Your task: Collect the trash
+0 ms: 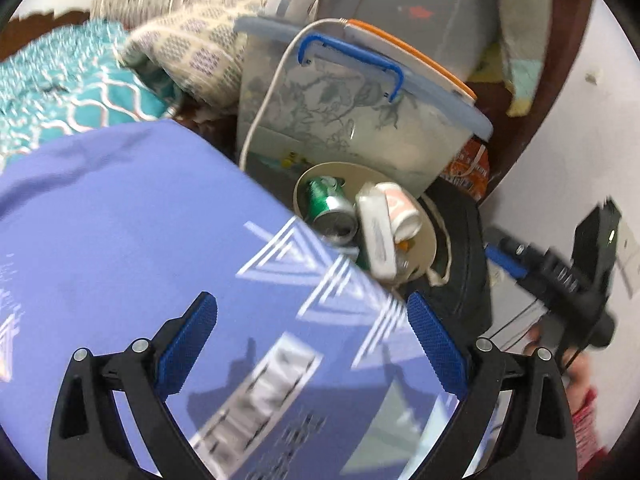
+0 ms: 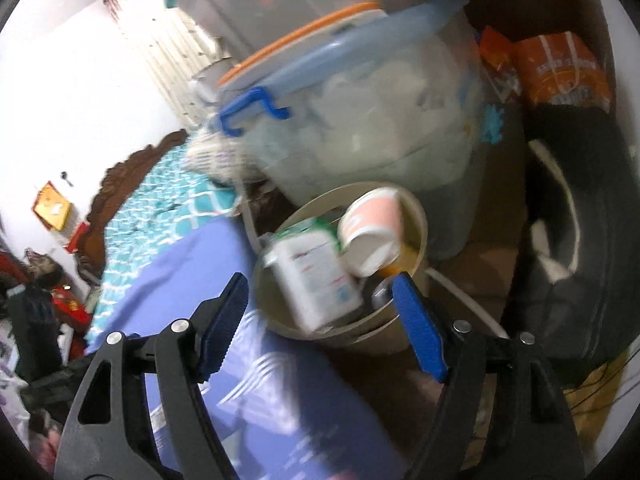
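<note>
Hovering over the purple mat [image 1: 120, 216], we hold our left gripper [image 1: 312, 344] with its jaws wide apart and nothing between them. Our right gripper [image 2: 320, 320] is spread too, its right finger [image 2: 418, 326] at the near rim of the round bin [image 2: 420, 216]. Inside lie a green can [image 1: 330, 208], a white box [image 2: 316, 276] and a paper cup [image 2: 372, 228]. A lidded plastic tub [image 1: 360, 120] crowds the bin's far edge, and a black bag [image 2: 592, 240] stands close to its right.

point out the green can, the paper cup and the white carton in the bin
green can [image 1: 329, 210], left wrist view, on its crushed side
paper cup [image 2: 374, 228], right wrist view, on its pink side wall
white carton [image 2: 318, 276], right wrist view, on its printed face
</note>
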Demonstrator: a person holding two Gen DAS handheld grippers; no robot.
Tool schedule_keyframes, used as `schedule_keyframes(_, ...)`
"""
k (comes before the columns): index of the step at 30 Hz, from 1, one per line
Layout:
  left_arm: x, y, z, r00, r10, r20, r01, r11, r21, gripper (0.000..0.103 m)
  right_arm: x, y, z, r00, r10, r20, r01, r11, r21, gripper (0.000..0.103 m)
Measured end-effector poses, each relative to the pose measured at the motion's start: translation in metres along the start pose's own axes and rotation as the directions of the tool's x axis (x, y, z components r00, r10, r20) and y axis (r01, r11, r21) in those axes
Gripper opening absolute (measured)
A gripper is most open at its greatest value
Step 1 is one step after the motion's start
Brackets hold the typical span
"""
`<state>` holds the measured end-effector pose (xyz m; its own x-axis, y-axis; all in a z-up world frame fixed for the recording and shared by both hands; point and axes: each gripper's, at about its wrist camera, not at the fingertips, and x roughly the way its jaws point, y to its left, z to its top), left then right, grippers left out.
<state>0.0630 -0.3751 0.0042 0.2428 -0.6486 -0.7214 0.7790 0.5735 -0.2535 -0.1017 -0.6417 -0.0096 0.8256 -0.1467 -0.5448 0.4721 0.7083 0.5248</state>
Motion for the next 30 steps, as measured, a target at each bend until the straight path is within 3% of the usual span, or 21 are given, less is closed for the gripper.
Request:
schedule_keyframes(6,-0.044,0.000,-0.045,0.996,0.086,0.039,-0.088,0.995,0.056,0.094,-0.011,0.035,-0.046,0.999,0.043,-0.025,-0.042,0.998,0.036,0.076)
schedule_keyframes(13,-0.091,0.020,-0.085,0.976,0.200,0.081,-0.202,0.979,0.013,0.094,0.001,0.087,-0.090,0.986,0.140,-0.086,-0.132,0.987,0.094,0.077)
schedule_keyframes(17,-0.103,0.031,-0.097,0.963,0.260,0.078,-0.260,0.966,-0.007,0.094,0.007,0.107,-0.117,0.976,0.134,-0.169,-0.124,0.990,0.069,0.077)
schedule_keyframes(30,-0.130,0.060,-0.123,0.934,0.342,0.102,-0.339,0.940,-0.045,0.094,-0.010,0.158,-0.156,0.973,0.117,-0.199,-0.127,0.991,-0.041,0.077)
